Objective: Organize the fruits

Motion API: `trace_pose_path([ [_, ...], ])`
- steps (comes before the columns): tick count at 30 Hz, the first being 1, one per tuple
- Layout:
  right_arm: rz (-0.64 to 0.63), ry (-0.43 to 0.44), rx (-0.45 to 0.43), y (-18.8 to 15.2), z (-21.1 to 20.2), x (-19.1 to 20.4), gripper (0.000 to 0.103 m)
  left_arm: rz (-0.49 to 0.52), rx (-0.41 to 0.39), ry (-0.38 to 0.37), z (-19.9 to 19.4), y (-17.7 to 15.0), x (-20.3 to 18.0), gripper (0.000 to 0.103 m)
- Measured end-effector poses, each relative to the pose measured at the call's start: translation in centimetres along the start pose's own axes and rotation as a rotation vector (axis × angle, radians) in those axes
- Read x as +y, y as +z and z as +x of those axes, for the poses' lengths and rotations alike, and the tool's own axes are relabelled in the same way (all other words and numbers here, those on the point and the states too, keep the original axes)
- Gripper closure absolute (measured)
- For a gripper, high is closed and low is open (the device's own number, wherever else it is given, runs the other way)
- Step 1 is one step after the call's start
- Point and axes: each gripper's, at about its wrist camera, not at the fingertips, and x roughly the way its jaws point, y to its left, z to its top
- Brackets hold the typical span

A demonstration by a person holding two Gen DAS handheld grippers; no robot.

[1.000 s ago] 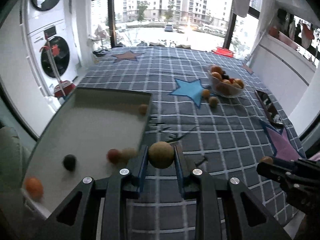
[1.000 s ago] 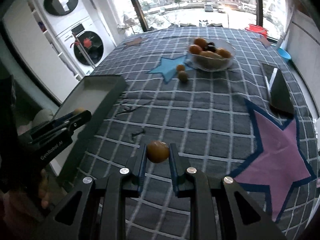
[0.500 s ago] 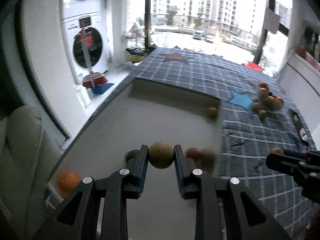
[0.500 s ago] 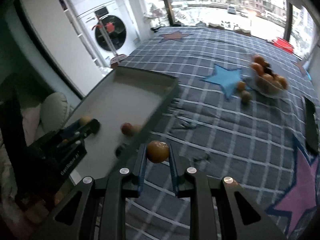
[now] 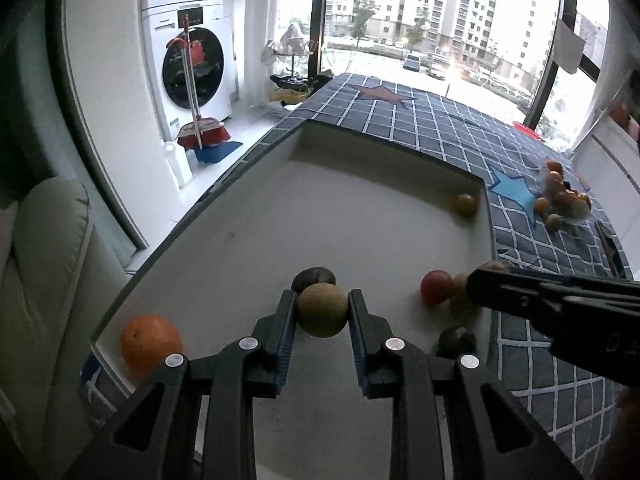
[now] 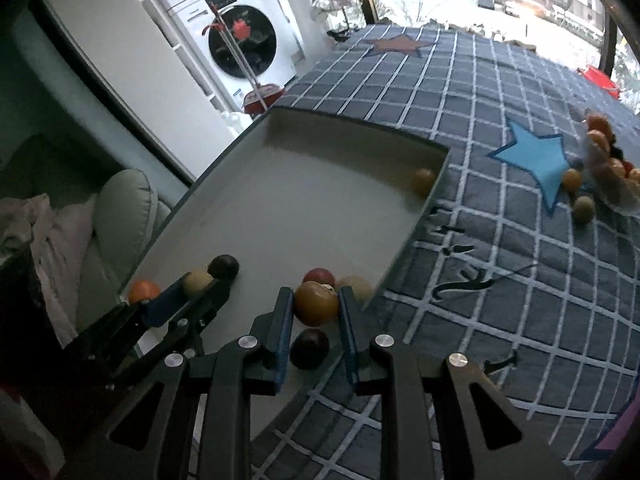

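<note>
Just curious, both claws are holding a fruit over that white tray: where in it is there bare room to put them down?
The tray floor is bare through its middle and far-left part, between the far wall and the dark fruit. The near-right corner is crowded: a red fruit, a pale one and another dark one. An orange fills the near-left corner.

Matt white tray (image 5: 360, 220) with smooth floor, quilted checked cloth cover (image 6: 500, 128) with stitched fabric stars, matt black plastic grippers (image 5: 322, 312) (image 6: 316, 308) with shiny metal screws, dull-skinned tan fruit (image 5: 322, 310), smooth glossy red fruit (image 5: 437, 287), glossy white washing machine (image 5: 188, 52)
</note>
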Motion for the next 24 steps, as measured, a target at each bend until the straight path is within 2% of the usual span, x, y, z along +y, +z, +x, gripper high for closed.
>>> trace_pose_path([
  [1, 0.003, 0.007, 0.007, 0.1, 0.1, 0.0, 0.064, 0.004, -0.001, 0.004, 0.0, -0.1, 0.0, 0.075],
  [2, 0.007, 0.013, 0.009, 0.1, 0.1, 0.0, 0.047, 0.008, 0.0, 0.007, 0.0, -0.1, -0.1, 0.075],
  [3, 0.012, 0.032, -0.002, 0.1, -0.2, 0.0, 0.025, 0.015, 0.005, 0.011, 0.1, -0.1, -0.2, 0.06],
  [4, 0.017, 0.02, -0.01, 0.1, -0.4, 0.0, 0.017, 0.021, 0.009, 0.018, 0.1, -0.2, -0.3, 0.042],
  [5, 0.02, 0.001, -0.024, 0.1, -0.9, 0.0, 0.015, 0.017, -0.003, 0.031, 0.0, -0.2, -0.3, 0.012],
  [6, 0.02, -0.013, -0.038, 0.0, -1.3, -0.1, 0.015, 0.002, -0.04, 0.047, -0.4, -0.4, -0.2, 0.007],
  [8, 0.03, -0.011, -0.047, -0.3, -2.0, -0.6, 0.013, -0.027, -0.107, 0.05, -1.5, -0.6, 0.0, 0.007],
  [10, 0.057, -0.026, -0.06, -0.7, -2.7, -1.7, 0.008, -0.03, -0.083, 0.028, -1.6, -0.3, -0.1, 0.007],
  [11, 0.073, -0.038, -0.069, -0.9, -3.1, -2.4, 0.0, -0.032, -0.068, 0.016, -1.6, -0.2, -0.3, 0.007],
  [15, 0.145, -0.094, -0.127, -2.4, -5.0, -6.3, 0.0, -0.017, -0.088, -0.01, -2.6, 0.0, -1.9, 0.007],
  [20, 0.269, -0.187, -0.16, -4.7, -6.8, -13.4, 0.0, 0.06, -0.112, -0.087, -3.6, 0.0, -6.8, 0.007],
  [24, 0.366, -0.253, -0.173, -6.4, -7.7, -18.6, 0.0, 0.151, -0.1, -0.101, -2.9, -0.3, -11.5, 0.007],
])
